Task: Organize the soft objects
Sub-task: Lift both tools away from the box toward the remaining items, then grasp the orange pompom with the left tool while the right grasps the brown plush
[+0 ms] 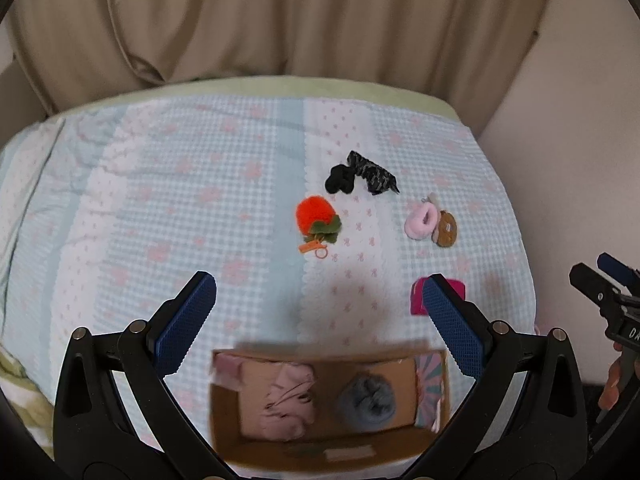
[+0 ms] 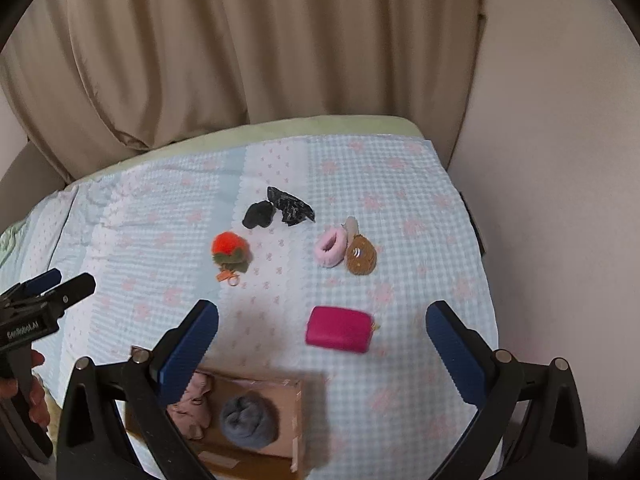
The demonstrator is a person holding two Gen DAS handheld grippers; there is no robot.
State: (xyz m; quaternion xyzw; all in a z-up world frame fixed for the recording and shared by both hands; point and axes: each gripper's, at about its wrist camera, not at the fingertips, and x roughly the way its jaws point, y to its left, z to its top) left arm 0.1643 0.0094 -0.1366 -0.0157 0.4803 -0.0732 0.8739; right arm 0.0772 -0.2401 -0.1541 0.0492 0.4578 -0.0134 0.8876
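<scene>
A cardboard box (image 1: 320,444) (image 2: 298,420) sits on the bed near me, holding a pink cloth (image 1: 286,408) (image 2: 192,412) and a grey woolly ball (image 1: 366,402) (image 2: 250,420). Farther out lie an orange plush fruit (image 1: 314,216) (image 2: 229,249), black fabric pieces (image 1: 360,174) (image 2: 280,208), a pink fluffy ring (image 1: 420,222) (image 2: 330,249), a brown plush (image 1: 446,228) (image 2: 362,258) and a magenta pouch (image 1: 456,288) (image 2: 338,330). My left gripper (image 1: 318,296) hangs open above the box. My right gripper (image 2: 322,322) is open above the pouch, empty.
The bed's checked blue-and-pink cover (image 1: 180,200) (image 2: 420,240) spreads widely to the left. Beige curtains (image 1: 280,20) (image 2: 240,40) hang behind it, with a pale wall (image 2: 560,160) at the right. A hand (image 2: 34,396) holds the left gripper's handle.
</scene>
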